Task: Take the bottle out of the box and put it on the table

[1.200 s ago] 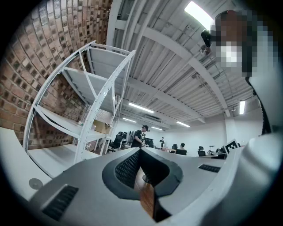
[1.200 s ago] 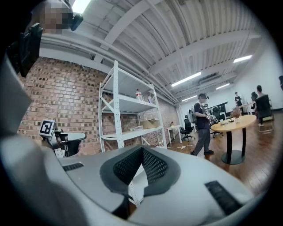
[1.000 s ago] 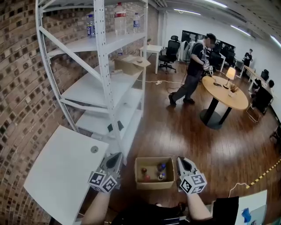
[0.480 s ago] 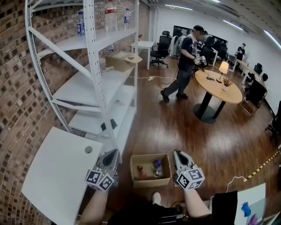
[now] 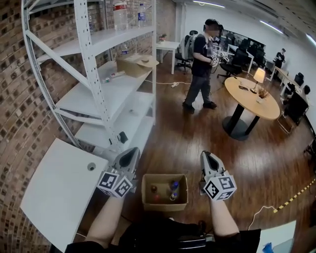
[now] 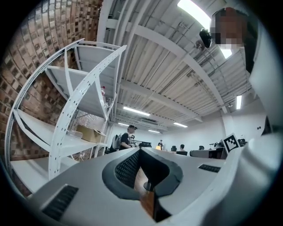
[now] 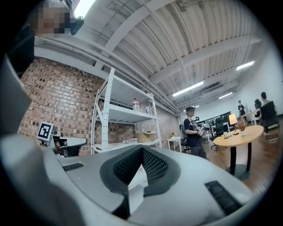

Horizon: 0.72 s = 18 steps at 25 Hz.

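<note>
An open cardboard box (image 5: pixel 164 199) stands on the wooden floor between my two arms. Small bottles stand in it, one with a blue cap (image 5: pixel 173 186) and one reddish (image 5: pixel 153 189). The white table (image 5: pixel 59 192) lies at the lower left. My left gripper (image 5: pixel 133 153) hovers above the box's left side, between box and table, jaws shut and empty. My right gripper (image 5: pixel 206 156) hovers above the box's right side, also shut and empty. The left gripper view shows its closed jaws (image 6: pixel 140 152) pointing into the room, and the right gripper view shows the same (image 7: pixel 141 150).
A tall white shelving rack (image 5: pixel 106 94) stands just past the table, with a cardboard box (image 5: pixel 136 63) and bottles (image 5: pixel 120 12) on it. A person (image 5: pixel 200 69) stands near a round wooden table (image 5: pixel 254 99). Striped tape (image 5: pixel 296 195) crosses the floor at right.
Both grippers have moved forward and up, still shut, so their tips now lie beyond the box. The box sits lower between my arms. The person in the background has stepped left.
</note>
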### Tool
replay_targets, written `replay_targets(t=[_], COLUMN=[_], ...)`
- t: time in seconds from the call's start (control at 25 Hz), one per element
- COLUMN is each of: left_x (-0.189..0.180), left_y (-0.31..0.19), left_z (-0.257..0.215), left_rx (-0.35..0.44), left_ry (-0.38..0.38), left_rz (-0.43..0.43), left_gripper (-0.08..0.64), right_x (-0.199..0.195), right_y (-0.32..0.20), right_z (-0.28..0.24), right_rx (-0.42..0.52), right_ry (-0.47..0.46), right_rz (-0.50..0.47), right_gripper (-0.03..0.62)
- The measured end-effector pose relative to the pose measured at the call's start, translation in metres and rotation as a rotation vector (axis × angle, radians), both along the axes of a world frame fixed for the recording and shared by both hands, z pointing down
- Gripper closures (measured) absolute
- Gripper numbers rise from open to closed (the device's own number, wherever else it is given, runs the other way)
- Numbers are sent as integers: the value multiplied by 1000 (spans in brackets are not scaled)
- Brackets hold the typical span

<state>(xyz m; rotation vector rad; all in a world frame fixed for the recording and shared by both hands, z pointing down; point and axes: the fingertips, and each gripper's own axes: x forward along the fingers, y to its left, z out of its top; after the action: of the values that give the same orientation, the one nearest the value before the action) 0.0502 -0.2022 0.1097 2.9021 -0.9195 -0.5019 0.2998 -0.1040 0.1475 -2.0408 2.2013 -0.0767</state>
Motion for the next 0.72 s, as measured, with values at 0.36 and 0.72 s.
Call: replay_targets(t=[0.36, 0.72], left_x=[62, 73], left_y=[-30, -53], left_z=[33, 70], left_rx=[8, -77], left_ry=[-136, -191], left_rz=[-18, -85], left_gripper=[558, 558], right_x=[14, 47], right_y=[-58, -86], right_z=[29, 80], right_rx=[-69, -187], right_ry=[61, 14], right_rz=[-199, -193], right_gripper=[588, 588])
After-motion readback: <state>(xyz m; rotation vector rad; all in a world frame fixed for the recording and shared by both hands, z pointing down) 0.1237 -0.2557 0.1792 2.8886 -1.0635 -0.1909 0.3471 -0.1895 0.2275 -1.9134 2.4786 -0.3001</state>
